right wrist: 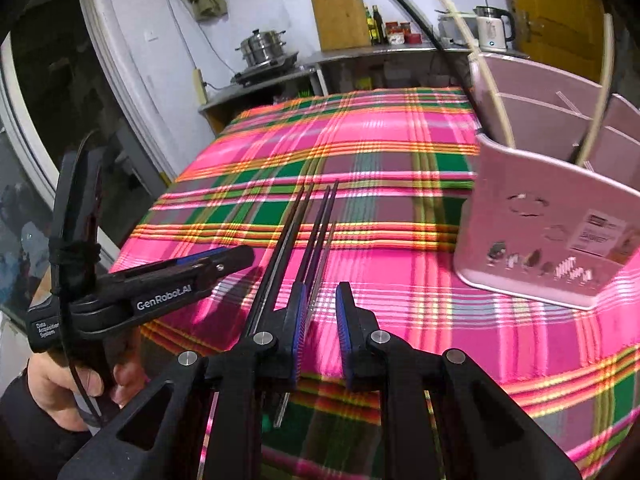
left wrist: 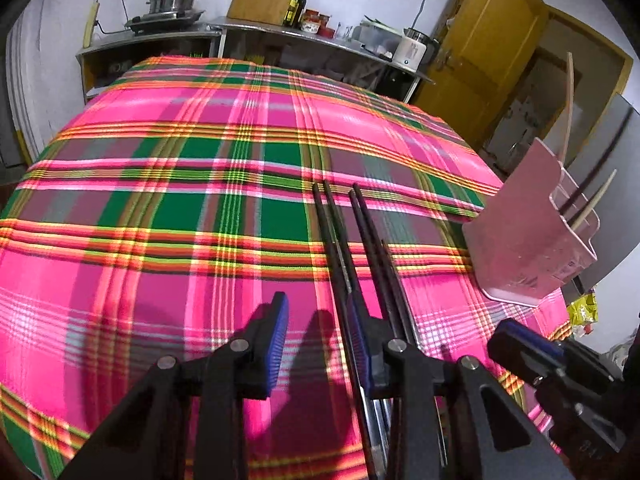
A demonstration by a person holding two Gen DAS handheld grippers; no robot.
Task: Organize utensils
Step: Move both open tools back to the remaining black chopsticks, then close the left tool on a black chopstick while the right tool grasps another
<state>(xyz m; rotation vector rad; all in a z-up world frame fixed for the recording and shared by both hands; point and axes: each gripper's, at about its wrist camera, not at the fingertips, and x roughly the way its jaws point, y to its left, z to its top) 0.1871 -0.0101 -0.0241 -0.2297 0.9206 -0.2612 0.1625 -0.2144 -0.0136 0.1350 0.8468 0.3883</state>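
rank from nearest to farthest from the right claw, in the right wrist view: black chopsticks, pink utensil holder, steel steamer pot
1. Black chopsticks, just left of the right claw.
2. Pink plastic utensil holder, right on the table.
3. Stacked steel steamer pot, back counter, left.

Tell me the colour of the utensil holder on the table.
Pale pink holder, with small printed figures on its front; the right wrist view shows it best.

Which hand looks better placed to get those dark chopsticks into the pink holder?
Right, probably. The pink holder stands close beside the right gripper, and the dark chopsticks lie just left of its open fingers. The left gripper is equally near the chopsticks but farther from the holder.
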